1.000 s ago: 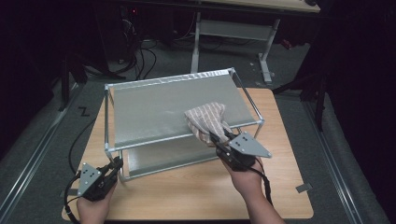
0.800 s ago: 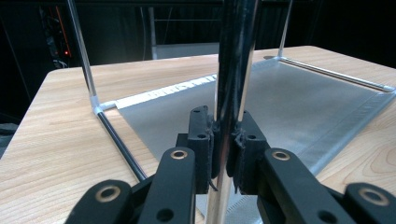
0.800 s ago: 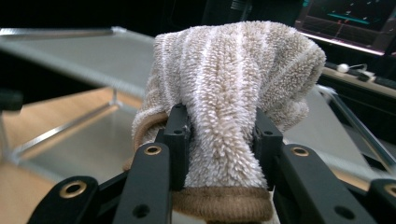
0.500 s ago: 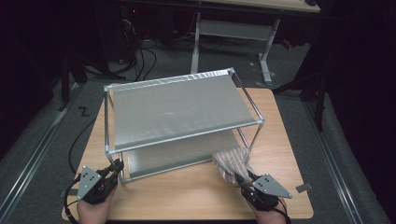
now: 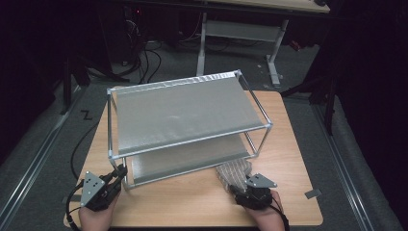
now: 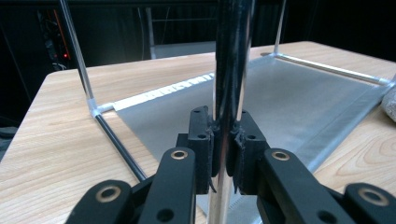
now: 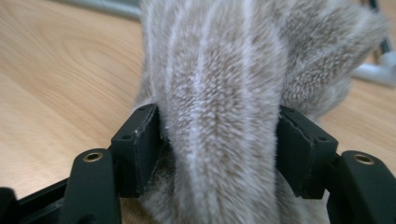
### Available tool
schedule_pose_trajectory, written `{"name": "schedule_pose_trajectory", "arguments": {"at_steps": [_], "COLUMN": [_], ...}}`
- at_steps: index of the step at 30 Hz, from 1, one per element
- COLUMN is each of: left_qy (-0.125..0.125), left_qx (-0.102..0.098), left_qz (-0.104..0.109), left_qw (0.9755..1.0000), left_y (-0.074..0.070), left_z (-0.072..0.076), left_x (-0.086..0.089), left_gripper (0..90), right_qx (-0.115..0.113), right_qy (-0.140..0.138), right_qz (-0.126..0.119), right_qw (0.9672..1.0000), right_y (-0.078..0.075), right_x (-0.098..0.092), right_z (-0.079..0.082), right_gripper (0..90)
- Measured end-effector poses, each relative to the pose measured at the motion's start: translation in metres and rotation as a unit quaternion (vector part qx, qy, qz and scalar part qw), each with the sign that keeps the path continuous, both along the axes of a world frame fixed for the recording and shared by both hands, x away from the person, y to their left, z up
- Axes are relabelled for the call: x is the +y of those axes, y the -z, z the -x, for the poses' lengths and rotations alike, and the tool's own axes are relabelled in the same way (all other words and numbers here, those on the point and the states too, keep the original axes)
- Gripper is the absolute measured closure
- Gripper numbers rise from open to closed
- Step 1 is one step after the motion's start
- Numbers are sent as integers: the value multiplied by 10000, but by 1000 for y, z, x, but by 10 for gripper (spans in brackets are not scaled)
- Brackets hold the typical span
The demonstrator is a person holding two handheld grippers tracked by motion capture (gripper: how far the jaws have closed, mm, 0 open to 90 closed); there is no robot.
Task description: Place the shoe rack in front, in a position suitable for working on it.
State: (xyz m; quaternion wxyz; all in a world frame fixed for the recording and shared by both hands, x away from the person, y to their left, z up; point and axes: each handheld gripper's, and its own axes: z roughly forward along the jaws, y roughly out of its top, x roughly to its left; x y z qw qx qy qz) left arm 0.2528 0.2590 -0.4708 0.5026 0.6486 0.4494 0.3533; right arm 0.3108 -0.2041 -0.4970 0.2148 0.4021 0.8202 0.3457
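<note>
While our left tongs (image 6: pixel 223 154) stay clenched on the front left post (image 6: pixel 229 84) of the metal rack (image 5: pixel 192 139), our right tongs (image 7: pixel 219 144) have just been opening. Their pads now stand released on either side of the fuzzy striped cloth (image 7: pixel 224 93), which still lies between them. We see the cloth resting on the wooden surface (image 5: pixel 192 202), just beside the rack's front right corner.
</note>
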Motion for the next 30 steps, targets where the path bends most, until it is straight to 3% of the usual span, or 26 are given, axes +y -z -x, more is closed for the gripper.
{"name": "schedule_pose_trajectory", "arguments": {"at_steps": [2,3,6,10,12,14,19,22,25,30], "left_qy": [-76,-86,-145,-147,-133,-130,-128,-108,-66,22], "left_qx": [26,13,2,-12,-15,-17,-21,-23,-43,-65], "left_qz": [-6,19,17,18,33,39,28,22,34,31], "left_qw": [10000,10000,9999,9999,9999,9999,9999,9999,10000,10000], "left_y": [0,0,0,1,1,1,1,1,2,2], "left_z": [0,0,1,1,1,1,1,1,0,0], "left_x": [2,3,8,9,9,9,9,10,11,11], "left_gripper": [799,799,801,801,801,801,801,802,802,802], "right_qx": [115,78,-39,-432,-633,-590,-327,-353,-423,-917], "right_qy": [-38,-56,-17,522,865,1123,1208,1211,1260,1343], "right_qz": [-23,26,109,-43,-3,27,130,102,71,-80], "right_qw": [9999,10000,9999,9977,9942,9919,9921,9920,9911,9867], "right_y": [4,3,1,-10,-14,-13,-3,-4,-8,-34], "right_x": [1,0,-5,-28,-42,-52,-53,-52,-50,-48], "right_z": [-4,-4,-3,2,4,1,-15,-19,-22,-23], "right_gripper": [472,595,682,687,684,681,676,674,667,665]}}
